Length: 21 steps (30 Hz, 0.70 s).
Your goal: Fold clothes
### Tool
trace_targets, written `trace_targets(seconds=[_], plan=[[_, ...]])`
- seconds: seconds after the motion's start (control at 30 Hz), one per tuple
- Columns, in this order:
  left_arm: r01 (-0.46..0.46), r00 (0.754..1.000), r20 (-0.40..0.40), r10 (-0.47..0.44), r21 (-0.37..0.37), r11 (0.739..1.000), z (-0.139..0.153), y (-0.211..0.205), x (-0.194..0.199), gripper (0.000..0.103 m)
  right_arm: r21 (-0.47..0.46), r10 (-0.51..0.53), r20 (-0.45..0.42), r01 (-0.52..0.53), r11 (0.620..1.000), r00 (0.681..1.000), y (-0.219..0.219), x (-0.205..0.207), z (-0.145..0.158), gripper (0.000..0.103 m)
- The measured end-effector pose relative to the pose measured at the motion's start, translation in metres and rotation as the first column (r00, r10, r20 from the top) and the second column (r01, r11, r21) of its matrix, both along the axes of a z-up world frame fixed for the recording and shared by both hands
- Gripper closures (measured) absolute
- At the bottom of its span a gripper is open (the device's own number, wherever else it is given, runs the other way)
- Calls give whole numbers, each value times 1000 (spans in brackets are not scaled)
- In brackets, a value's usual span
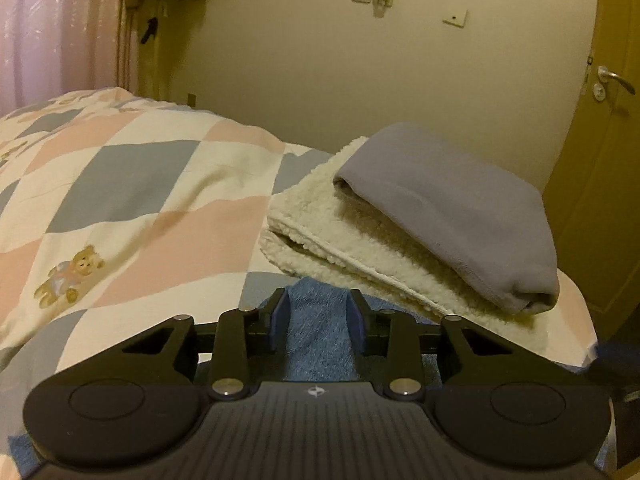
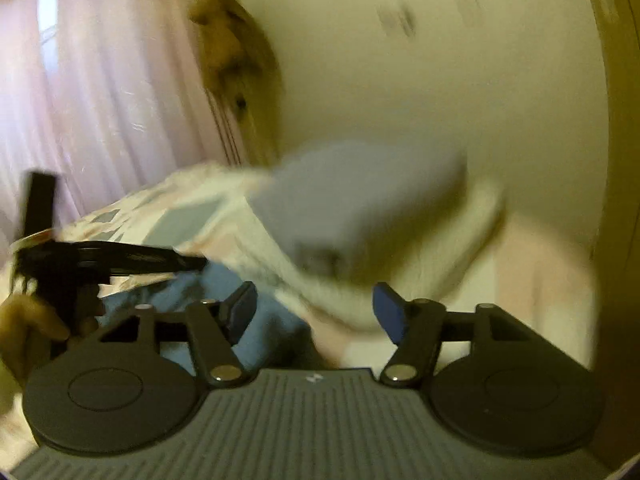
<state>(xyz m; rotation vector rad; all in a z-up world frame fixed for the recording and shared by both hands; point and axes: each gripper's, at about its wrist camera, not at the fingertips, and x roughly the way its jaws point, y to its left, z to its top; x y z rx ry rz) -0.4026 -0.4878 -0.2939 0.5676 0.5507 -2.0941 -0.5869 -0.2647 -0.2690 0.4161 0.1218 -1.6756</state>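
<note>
two grippers are showing over a bed (image 1: 132, 184) with a checked quilt. the left gripper (image 1: 318, 316) is sitting low over a blue towel (image 1: 320, 344), and the fluffy blue cloth is lying between its fingers (image 1: 280, 316); the fingers are a little apart, and i cannot tell if they are pinching it. the right gripper (image 2: 314, 310) is spread wide and is holding nothing. its picture is blurry. the blue towel (image 2: 208, 300) is lying under its left finger. just past the towel, a white fleece blanket (image 1: 352, 232) is lying folded on the bed, and a folded grey cloth (image 1: 452, 208) is resting on top of it. a hand (image 2: 24, 328) is gripping the left gripper at the side of the right view.
</note>
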Motion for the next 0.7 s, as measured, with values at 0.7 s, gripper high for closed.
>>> trace_targets(seconds=[0.7], plan=[[-37, 987, -151, 44, 51, 998, 2, 10, 80, 71, 43, 105, 132, -111, 993, 986, -17, -11, -33, 79]])
